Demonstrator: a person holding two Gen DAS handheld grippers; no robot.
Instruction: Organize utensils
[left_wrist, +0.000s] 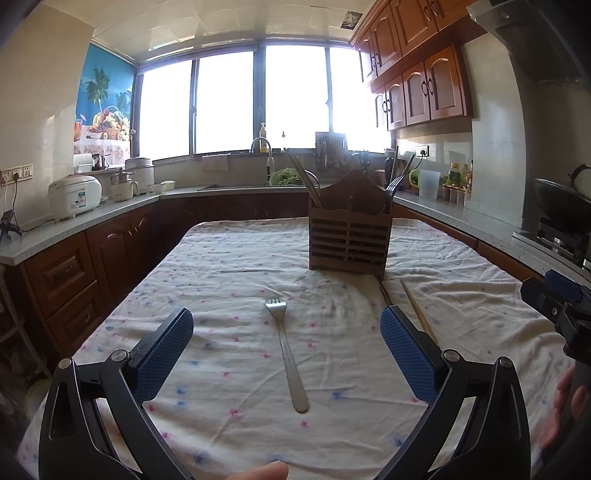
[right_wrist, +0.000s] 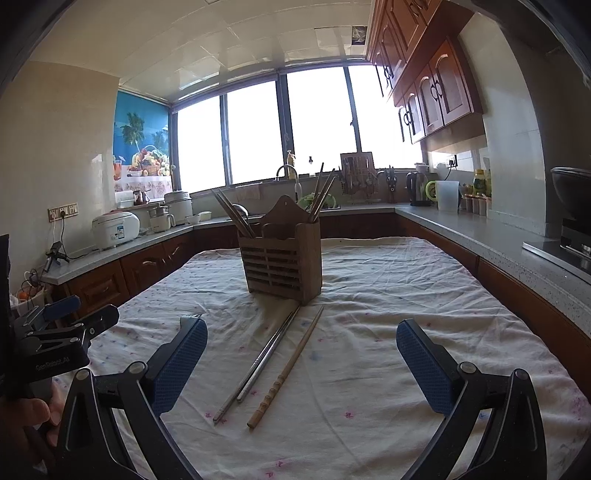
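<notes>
A steel fork (left_wrist: 287, 350) lies on the flowered cloth, tines away from me, between the pads of my open, empty left gripper (left_wrist: 287, 332). A wooden utensil holder (left_wrist: 349, 236) stands beyond it with chopsticks (left_wrist: 302, 177) and a fork (left_wrist: 395, 182) inside; it also shows in the right wrist view (right_wrist: 282, 258). In the right wrist view, metal chopsticks (right_wrist: 258, 363) and a wooden chopstick (right_wrist: 287, 369) lie on the cloth between the pads of my open, empty right gripper (right_wrist: 301, 343).
The table cloth (left_wrist: 229, 266) covers an island with counters around it. A rice cooker (left_wrist: 74, 197) stands on the left counter, a sink faucet (left_wrist: 260, 142) at the back, a wok (left_wrist: 561, 203) on the right stove. The right gripper (left_wrist: 561, 299) shows at the left view's right edge.
</notes>
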